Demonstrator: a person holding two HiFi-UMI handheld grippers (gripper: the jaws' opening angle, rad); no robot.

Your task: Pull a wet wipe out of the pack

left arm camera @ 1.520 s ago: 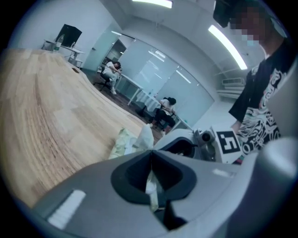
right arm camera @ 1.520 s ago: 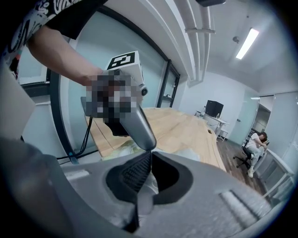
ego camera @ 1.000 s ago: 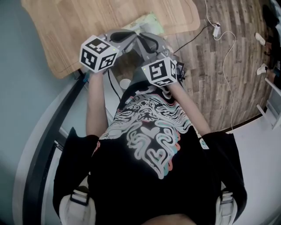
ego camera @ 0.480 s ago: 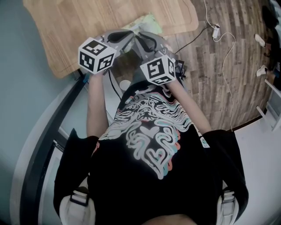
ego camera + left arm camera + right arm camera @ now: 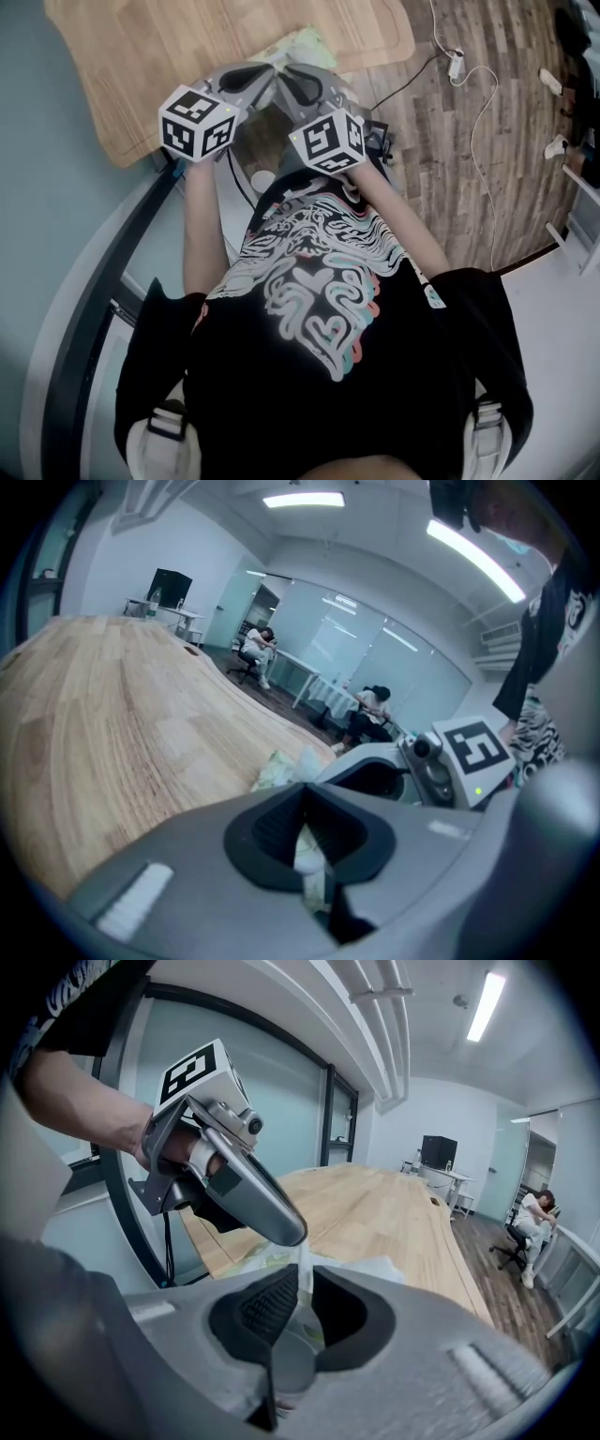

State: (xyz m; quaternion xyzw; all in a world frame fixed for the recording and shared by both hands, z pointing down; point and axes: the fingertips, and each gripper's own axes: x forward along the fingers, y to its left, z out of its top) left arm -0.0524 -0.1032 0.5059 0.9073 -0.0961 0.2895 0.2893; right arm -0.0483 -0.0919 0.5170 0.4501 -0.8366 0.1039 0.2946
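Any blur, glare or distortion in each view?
Head view: evenly lit, fairly sharp. Left gripper view: fisheye bends the table, ceiling light glares, left hand-held gripper soft. Right gripper view: same bending, right hand-held gripper and pinched wet wipe blurred.

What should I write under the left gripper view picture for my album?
Left gripper shut on a wet wipe, pack beyond on wooden table.

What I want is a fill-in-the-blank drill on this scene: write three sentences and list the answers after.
1. The wet wipe pack lies on a ___ table.
2. The left claw is ___ on a wipe.
3. The marker cube on the left gripper is patterned in black and ___.
Missing words: wooden; shut; white.
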